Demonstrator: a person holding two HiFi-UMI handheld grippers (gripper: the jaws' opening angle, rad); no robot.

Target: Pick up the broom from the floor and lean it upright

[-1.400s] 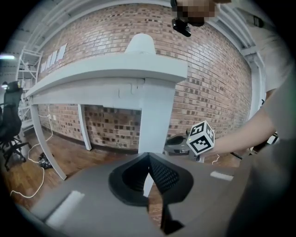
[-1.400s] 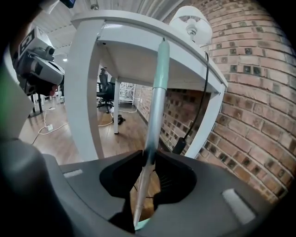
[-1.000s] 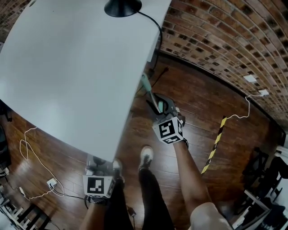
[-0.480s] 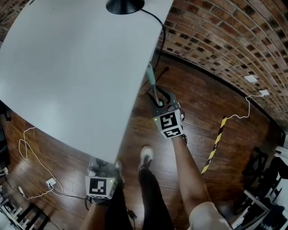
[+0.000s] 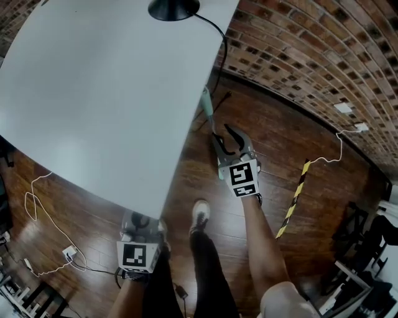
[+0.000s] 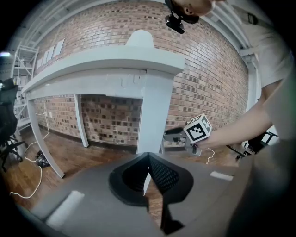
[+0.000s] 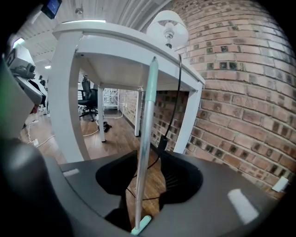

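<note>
Right gripper view: slender silvery broom [image 7: 145,143], mint-green grip [image 7: 151,81], rough brick wall [image 7: 240,92].

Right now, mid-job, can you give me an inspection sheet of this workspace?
Surface: wooden floor, with a white table standing on it.
Job's things: broom handle upright, its top against the table's edge.
Clutter: striped strip lying on the floor; black lamp base on the table.
Grippers: right gripper opening, with the handle between its jaws and the pads off it; left gripper shut, empty, low beside the table.
Cables: black lamp cord running off the table's end; white cable on the floor at left, another at right.
Surroundings: brick wall behind.
</note>
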